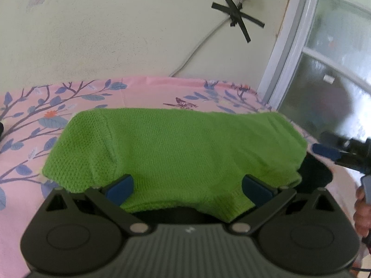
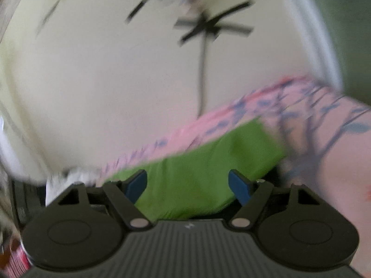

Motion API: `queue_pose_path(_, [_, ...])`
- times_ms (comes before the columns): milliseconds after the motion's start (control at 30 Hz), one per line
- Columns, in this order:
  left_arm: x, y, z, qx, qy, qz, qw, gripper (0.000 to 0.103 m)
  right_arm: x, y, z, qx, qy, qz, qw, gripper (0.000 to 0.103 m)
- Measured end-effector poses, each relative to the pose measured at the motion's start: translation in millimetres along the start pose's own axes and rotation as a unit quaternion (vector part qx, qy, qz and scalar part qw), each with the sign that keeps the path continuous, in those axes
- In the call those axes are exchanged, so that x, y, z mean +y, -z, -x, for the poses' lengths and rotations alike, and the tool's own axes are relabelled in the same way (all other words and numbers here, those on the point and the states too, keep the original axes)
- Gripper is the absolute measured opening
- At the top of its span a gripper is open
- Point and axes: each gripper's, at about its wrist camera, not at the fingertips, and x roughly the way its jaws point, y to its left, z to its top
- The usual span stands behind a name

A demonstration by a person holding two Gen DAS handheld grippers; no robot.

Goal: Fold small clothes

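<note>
A small green knitted garment (image 1: 171,148) lies folded on a pink flowered sheet (image 1: 143,92). My left gripper (image 1: 186,188) is open, its blue pads apart at the garment's near edge, with the knit lying between them. The right gripper shows in the left wrist view (image 1: 334,154) at the garment's right end. In the blurred right wrist view, my right gripper (image 2: 187,185) is open with the green garment (image 2: 208,162) between and beyond its blue pads.
A pale wall (image 1: 116,34) with a black tape cross (image 1: 238,16) and a cable stands behind the bed. A window frame (image 1: 292,53) is at the right. The sheet (image 2: 324,162) extends to the right in the right wrist view.
</note>
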Motion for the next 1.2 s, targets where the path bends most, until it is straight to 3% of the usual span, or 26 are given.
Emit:
queue_pose_path(100, [2, 0, 10, -0.03, 0.016, 0.006, 0.9994, 0.103, -25, -21, 18, -0.023, 0.049, -0.034, 0.998, 0.076])
queue_pose_path(167, [0, 1, 16, -0.045, 0.028, -0.003, 0.9986, 0.103, -38, -27, 17, -0.008, 0.086, -0.048, 0.995, 0.078])
queue_pose_path(267, [-8, 1, 15, -0.042, 0.037, -0.019, 0.9982, 0.103, -45, -23, 5, 0.033, 0.101, -0.05, 0.993, 0.078])
queue_pose_path(400, [-6, 0, 7, -0.017, 0.037, -0.009, 0.9991, 0.103, -52, -13, -15, 0.072, 0.086, -0.086, 0.99, 0.079])
queue_pose_path(467, [0, -2, -2, 0.013, 0.025, 0.007, 0.9996, 0.103, -52, -9, -19, 0.068, 0.08, -0.09, 0.99, 0.082])
queue_pose_path(667, [-4, 1, -3, 0.013, 0.018, -0.006, 0.9997, 0.103, -44, -12, -33, 0.081, 0.062, -0.09, 0.991, 0.088])
queue_pose_path(900, [11, -3, 0, 0.006, 0.049, 0.034, 0.9982, 0.103, -47, -12, -38, 0.075, 0.053, -0.087, 0.992, 0.087])
queue_pose_path(967, [5, -3, -1, 0.01, 0.037, 0.021, 0.9991, 0.103, -47, -13, -40, 0.077, 0.051, -0.087, 0.992, 0.081])
queue_pose_path(1067, [-5, -1, -3, 0.013, 0.014, -0.005, 0.9998, 0.1, -37, -9, -49, 0.093, 0.04, -0.073, 0.992, 0.059])
queue_pose_path(1100, [-6, -1, -3, 0.012, 0.008, -0.009, 0.9999, 0.096, -32, -9, -50, 0.098, 0.046, -0.066, 0.992, 0.039])
queue_pose_path(1200, [-2, -1, 2, 0.004, 0.02, 0.0, 0.9998, 0.089, -23, -18, -48, 0.1, 0.021, -0.107, 0.989, 0.034])
